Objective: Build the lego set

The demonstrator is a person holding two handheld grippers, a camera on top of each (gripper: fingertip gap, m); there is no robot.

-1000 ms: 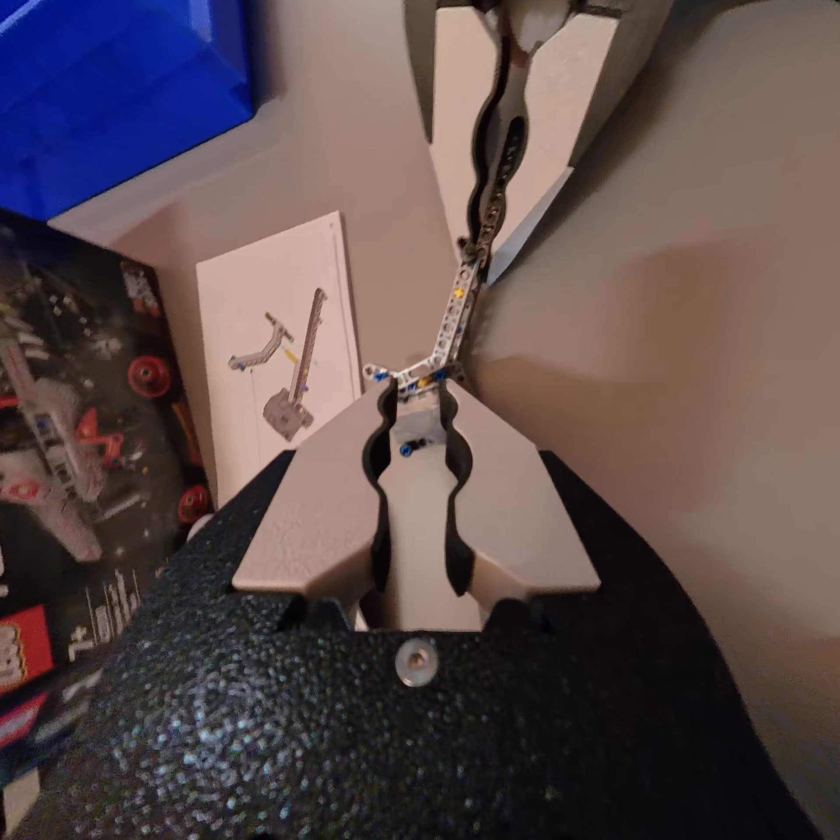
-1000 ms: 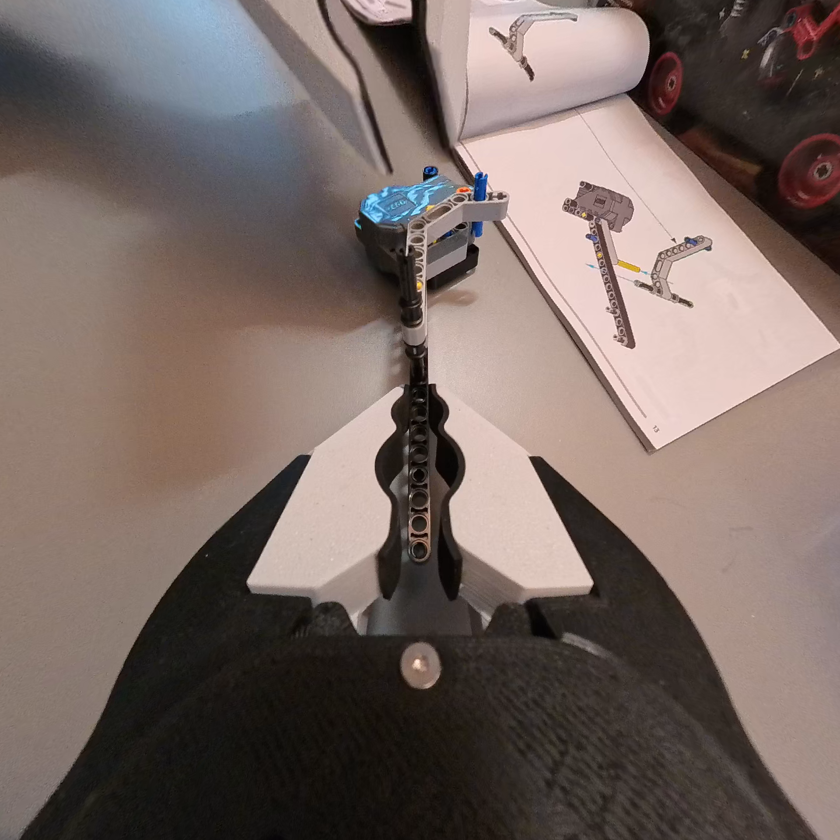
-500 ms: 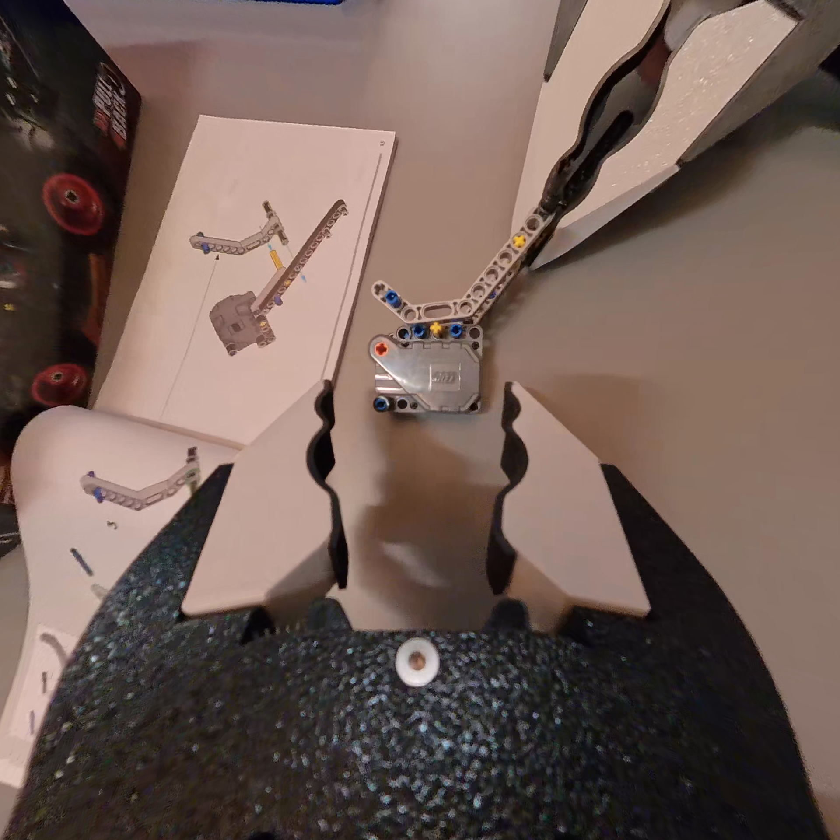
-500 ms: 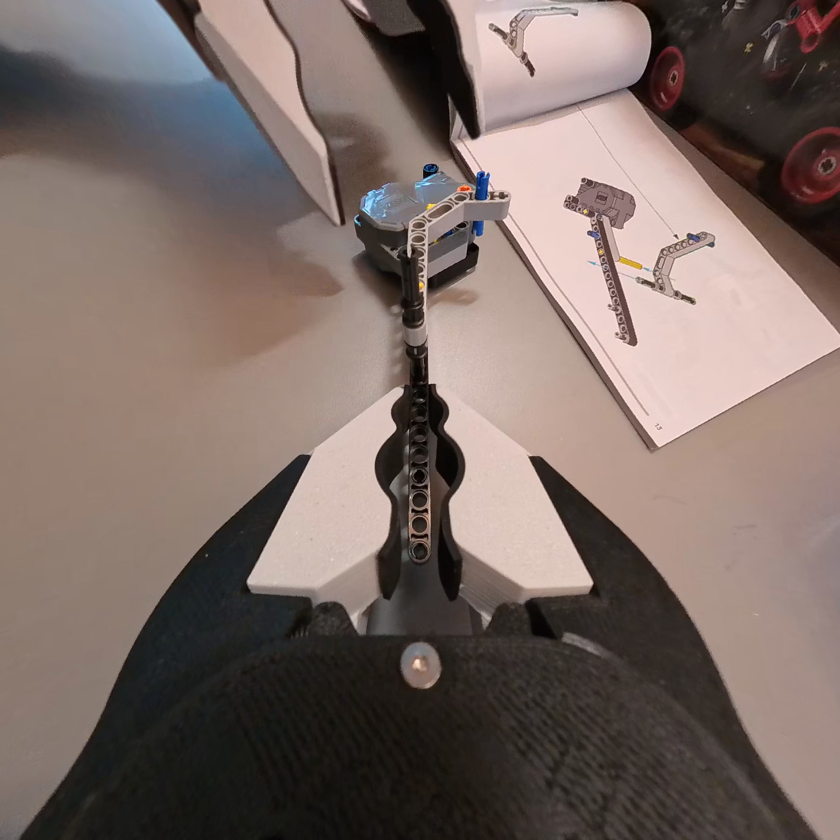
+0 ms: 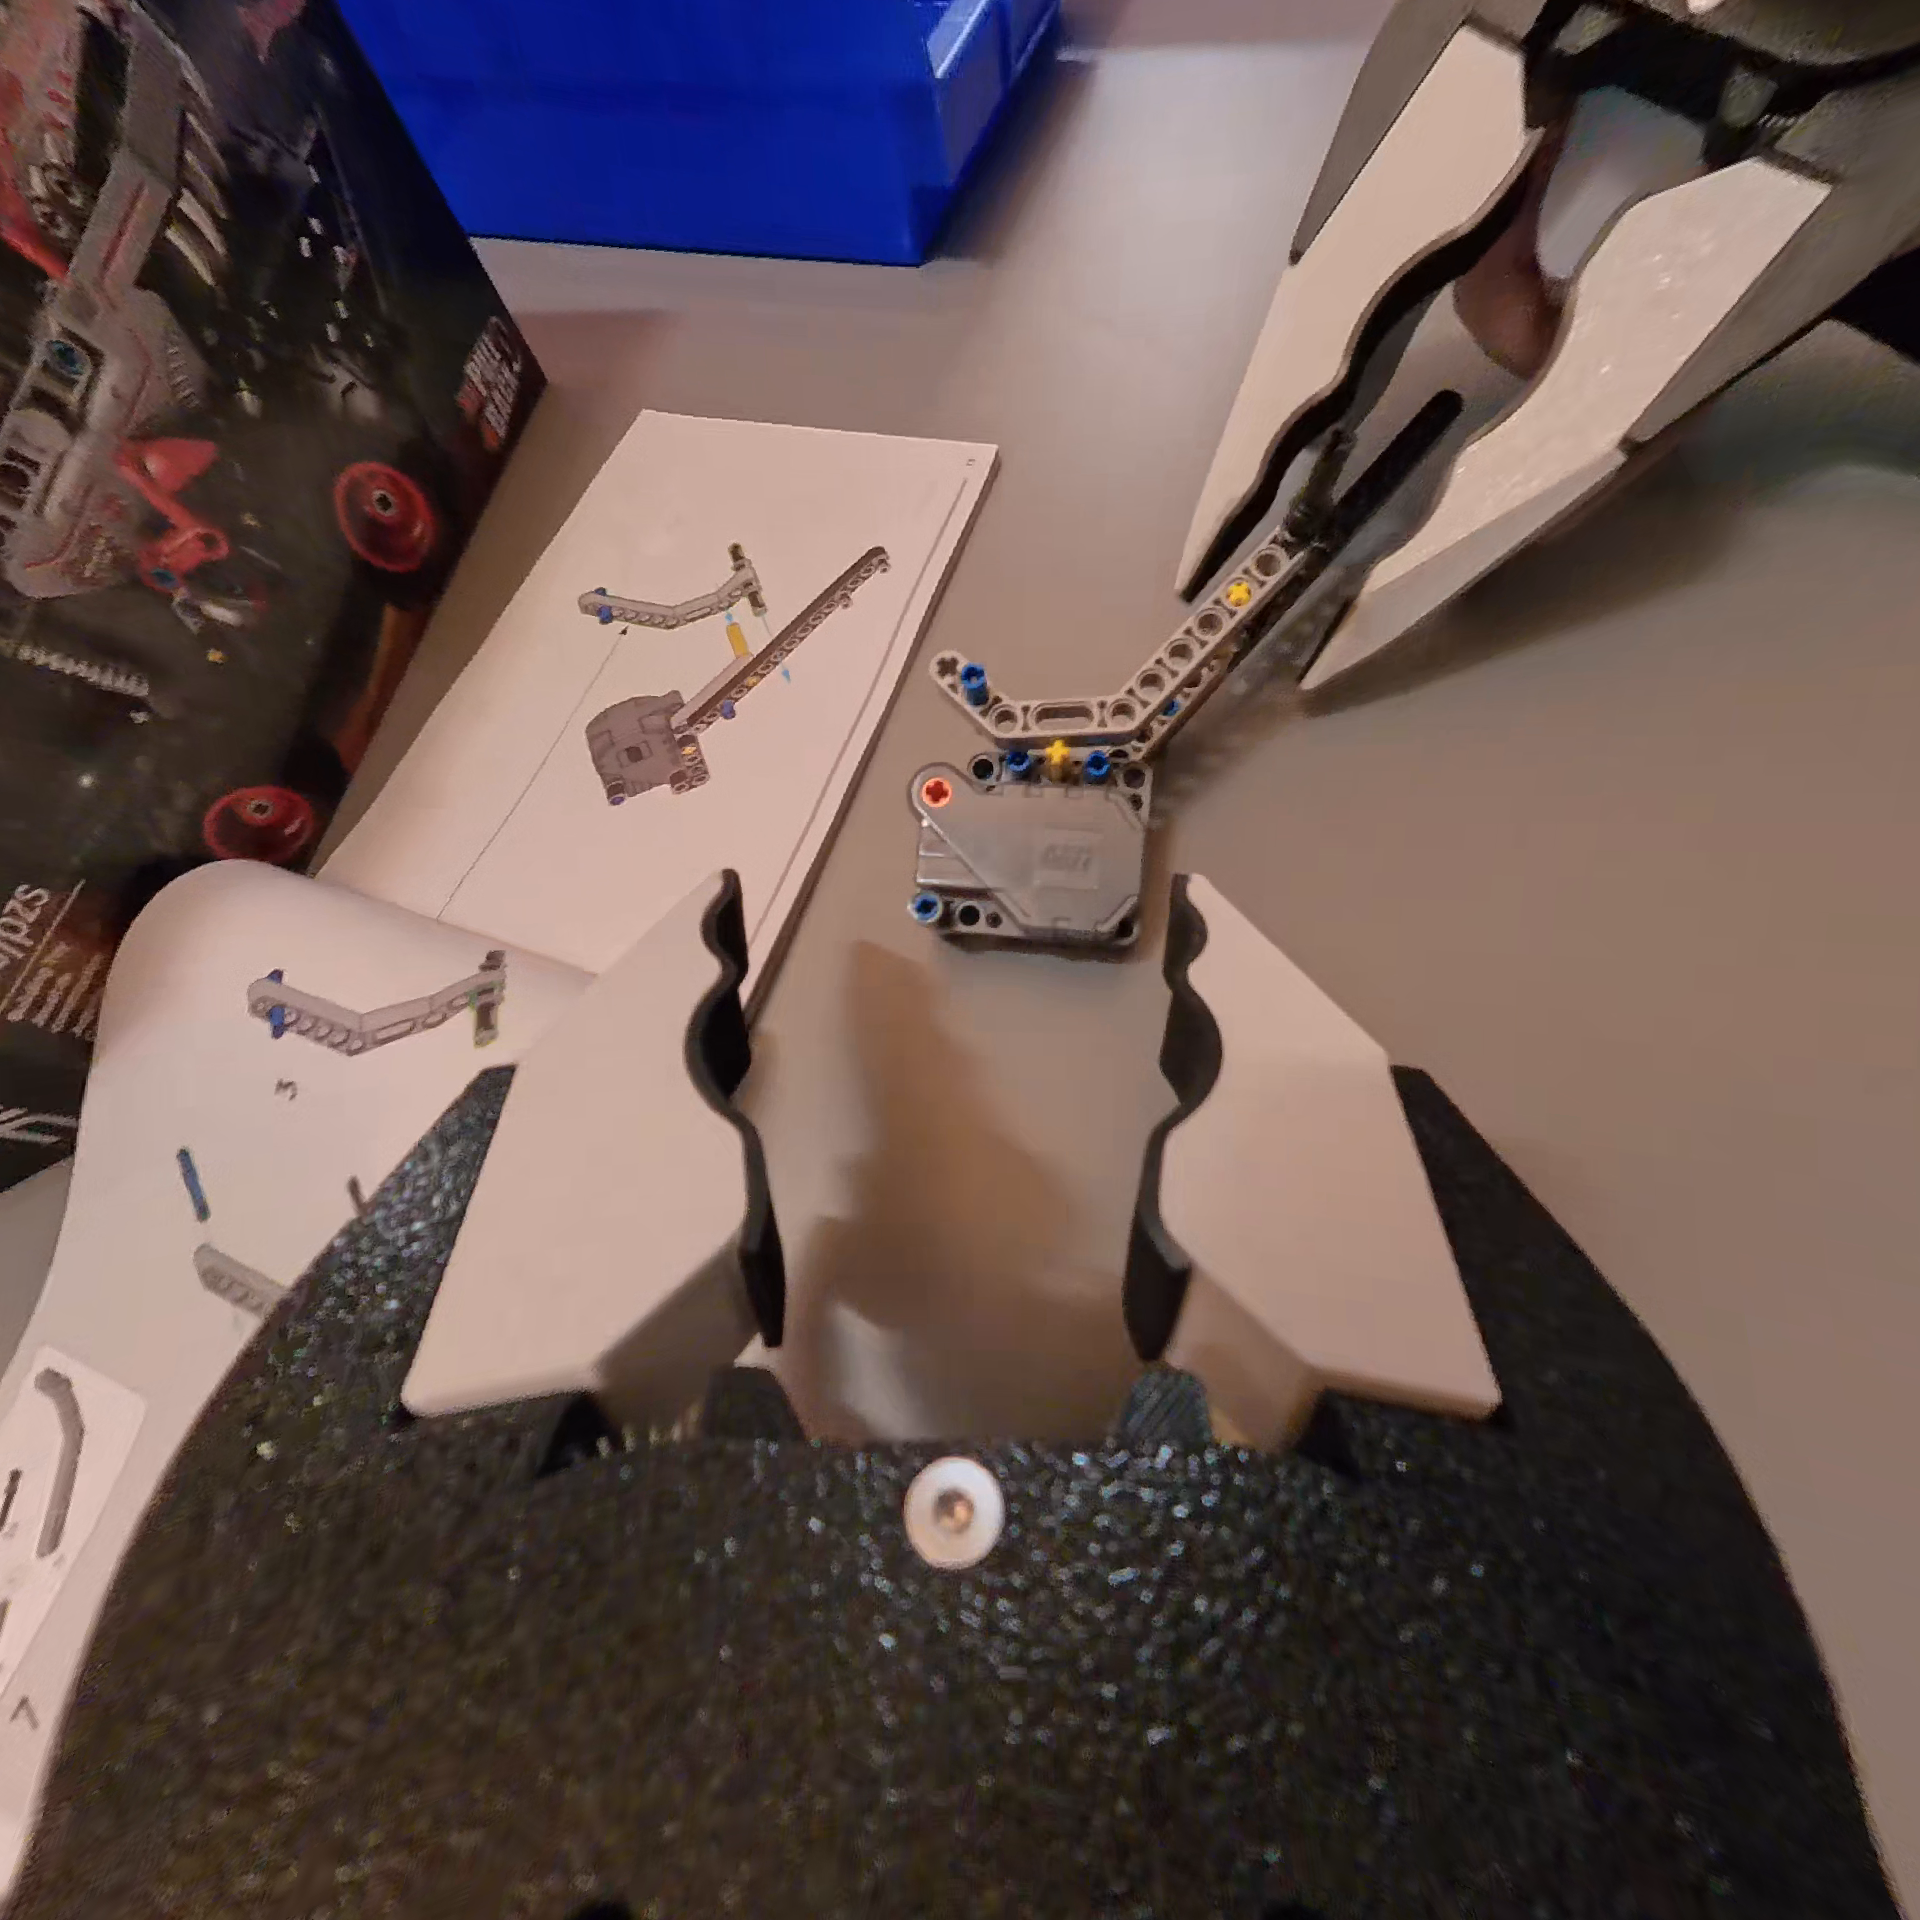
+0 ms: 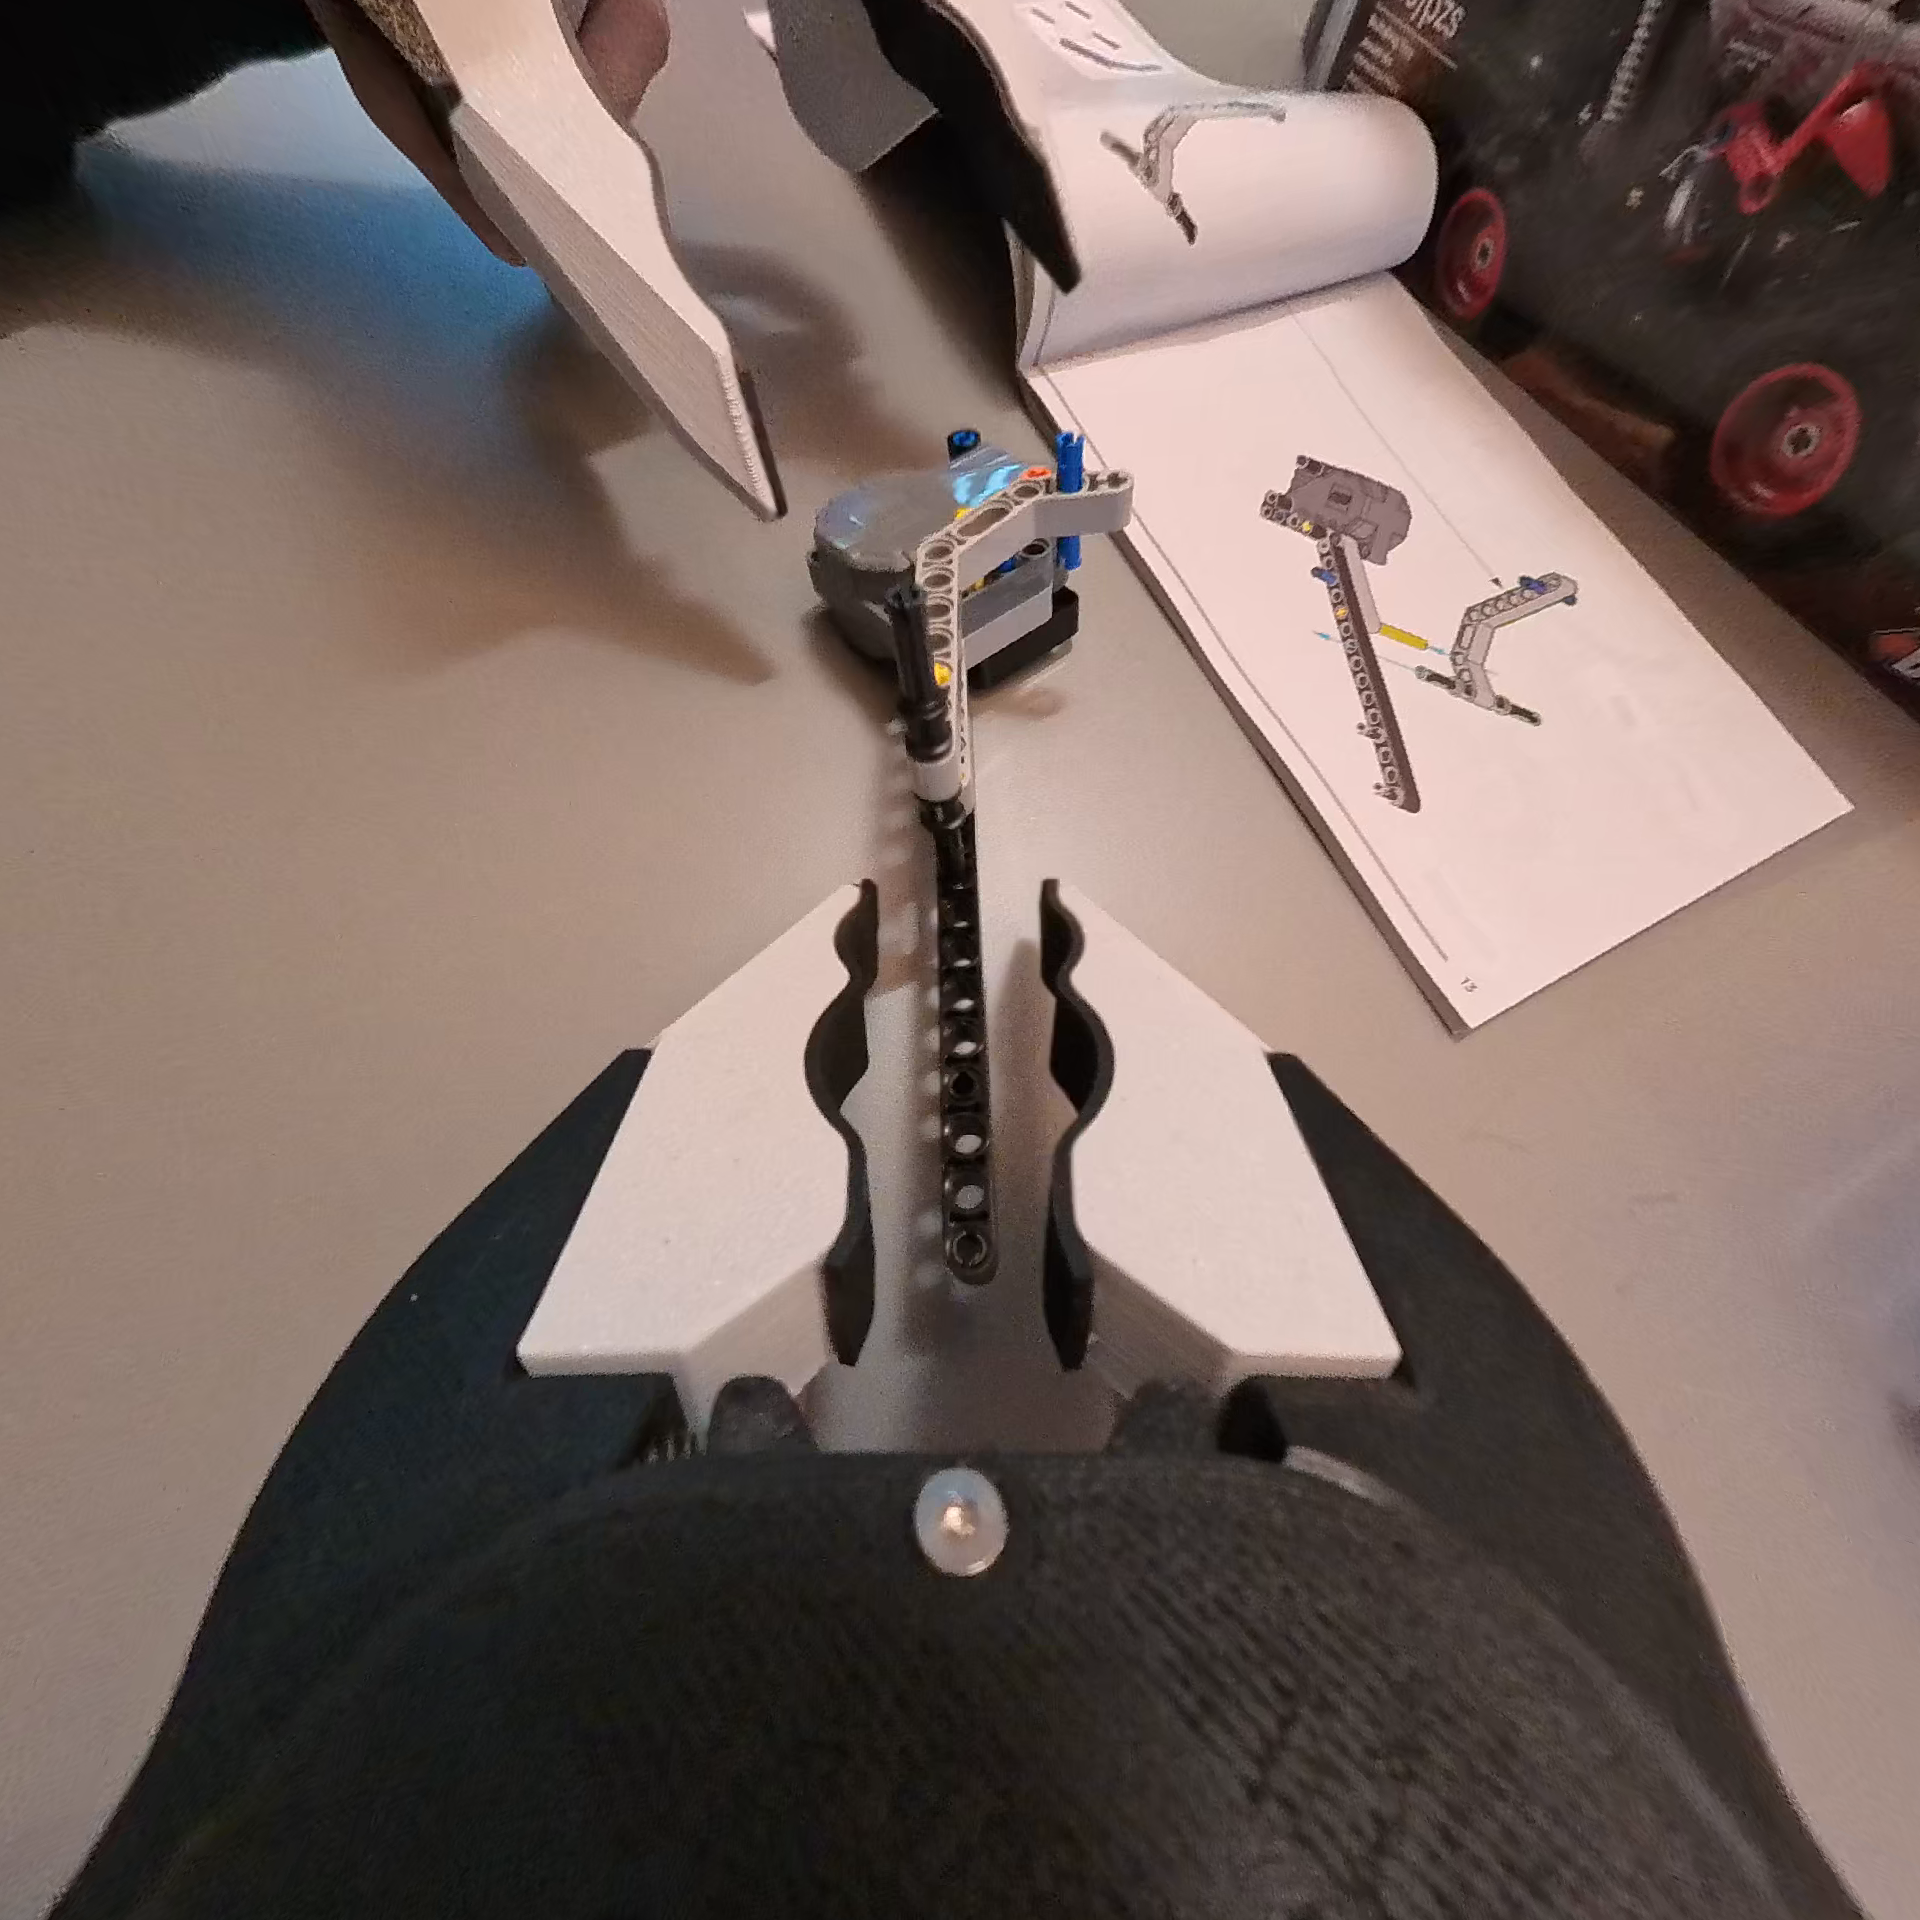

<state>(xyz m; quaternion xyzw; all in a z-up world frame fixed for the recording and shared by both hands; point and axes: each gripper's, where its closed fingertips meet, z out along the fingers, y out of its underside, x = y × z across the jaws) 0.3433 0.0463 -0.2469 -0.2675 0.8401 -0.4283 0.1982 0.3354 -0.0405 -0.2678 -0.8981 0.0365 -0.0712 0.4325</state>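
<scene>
I have the table (image 5: 1558, 1039) in front of me, grey and mostly bare on my right. At its far left stands the set's box (image 5: 187, 468), with a blue bin (image 5: 707, 125) behind it. The manual (image 5: 727, 665) lies open between box and build, its near page curling up.

The build (image 6: 966, 582) sits on the table just right of the manual's edge: a grey motor block (image 5: 1029, 862) with a bent grey beam (image 5: 1101, 696) pinned along its far side, and a long black beam (image 6: 961, 1060) running from it toward my right tool.

I judge the step shown on the open page, joining the bent beam to the long beam, is done or nearly so.

My right gripper (image 6: 956, 1122) is part open. The black beam lies in the gap and neither pad looks to be touching it, so I count it as let go.

My left gripper (image 5: 956, 1122) is wide open and holds nothing. It hovers just short of the motor block.

Next I would check the page, then either close the left tool across the motor block to steady it or go for a new part. I see no loose parts in either view.

In the way: the manual's edge lies right beside the block, so my left finger (image 5: 623, 1143) may catch paper. The blue pins (image 5: 971, 681) stick up and could snag.
</scene>
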